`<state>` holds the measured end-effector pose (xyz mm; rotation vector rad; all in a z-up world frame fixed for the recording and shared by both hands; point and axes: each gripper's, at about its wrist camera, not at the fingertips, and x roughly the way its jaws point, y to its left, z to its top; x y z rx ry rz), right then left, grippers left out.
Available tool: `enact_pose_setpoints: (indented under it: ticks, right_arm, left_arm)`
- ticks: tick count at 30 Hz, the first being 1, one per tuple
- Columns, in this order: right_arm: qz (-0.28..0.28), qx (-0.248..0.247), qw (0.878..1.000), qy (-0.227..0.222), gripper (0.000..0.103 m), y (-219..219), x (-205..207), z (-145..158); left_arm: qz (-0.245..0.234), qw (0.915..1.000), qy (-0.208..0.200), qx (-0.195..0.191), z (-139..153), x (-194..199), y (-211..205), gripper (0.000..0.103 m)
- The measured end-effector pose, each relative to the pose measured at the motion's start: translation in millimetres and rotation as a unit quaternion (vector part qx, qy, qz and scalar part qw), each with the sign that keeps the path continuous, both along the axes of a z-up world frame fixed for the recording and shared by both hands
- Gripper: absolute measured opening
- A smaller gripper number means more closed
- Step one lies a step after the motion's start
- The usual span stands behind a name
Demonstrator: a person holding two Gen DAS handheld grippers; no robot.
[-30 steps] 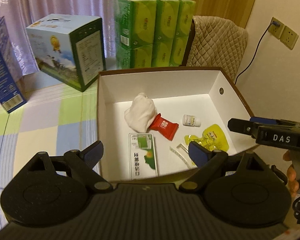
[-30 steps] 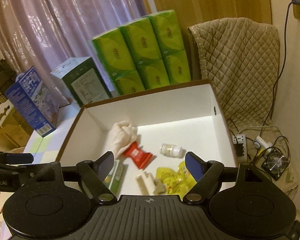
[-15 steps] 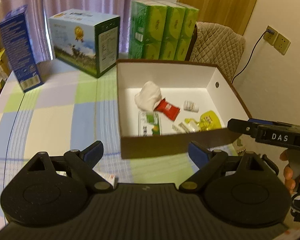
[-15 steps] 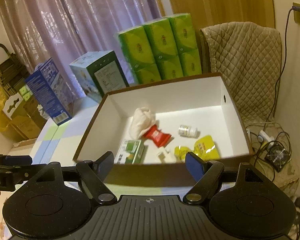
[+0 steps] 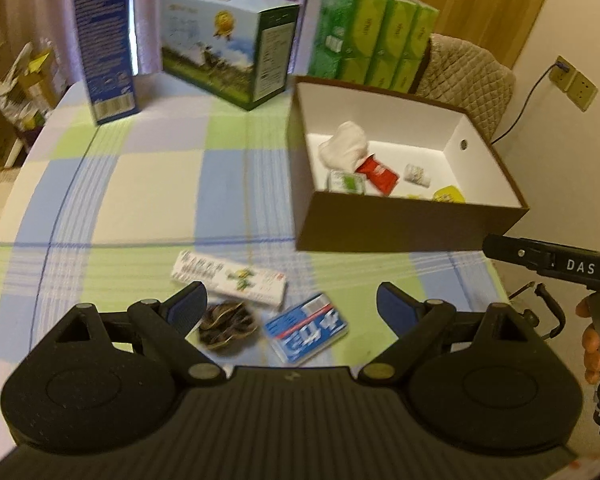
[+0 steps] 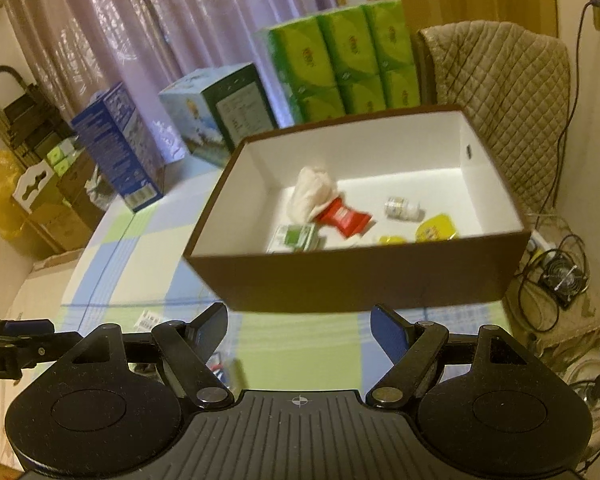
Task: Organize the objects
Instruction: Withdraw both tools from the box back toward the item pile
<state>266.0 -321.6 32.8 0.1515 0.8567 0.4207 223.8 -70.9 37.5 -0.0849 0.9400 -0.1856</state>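
A brown box with white inside (image 5: 404,224) (image 6: 356,276) sits on the checked tablecloth and holds a white cloth (image 5: 345,147) (image 6: 313,192), a red packet (image 5: 378,173) (image 6: 343,220), a small bottle (image 5: 417,174) (image 6: 402,207), a green-white carton (image 6: 296,238) and yellow pouches (image 6: 436,229). In front of the box lie a long white carton (image 5: 230,278), a dark shiny bundle (image 5: 227,323) and a blue-white pack (image 5: 306,328). My left gripper (image 5: 292,308) hangs open above those loose items. My right gripper (image 6: 298,324) is open and empty, short of the box's near wall.
At the table's far side stand a tall blue box (image 5: 104,46), a blue-green carton (image 5: 228,42) and stacked green tissue packs (image 5: 370,36). A quilted chair (image 6: 496,96) is behind the box. Cables and a small fan (image 6: 562,276) lie on the floor at right.
Both grippers have pulled back and up from the box. The loose items on the cloth in front of it have come into the left wrist view. Both stay open.
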Motion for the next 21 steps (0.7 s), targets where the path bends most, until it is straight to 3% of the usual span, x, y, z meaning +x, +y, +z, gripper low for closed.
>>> enact_pose_setpoints:
  ticks: [12,21]
  right_arm:
    - [0.063,-0.008,0.998,0.029,0.076,52.7,-27.4,-26.2]
    - [0.175,-0.016,0.984,0.038,0.076,116.2,-43.2,-52.7]
  left_arm:
    - [0.061,0.9974,0.038,0.004,-24.4,-38.5,58.2,0.09]
    - [0.115,0.9908,0.071,0.012,-49.8,-55.6,96.0,0.09]
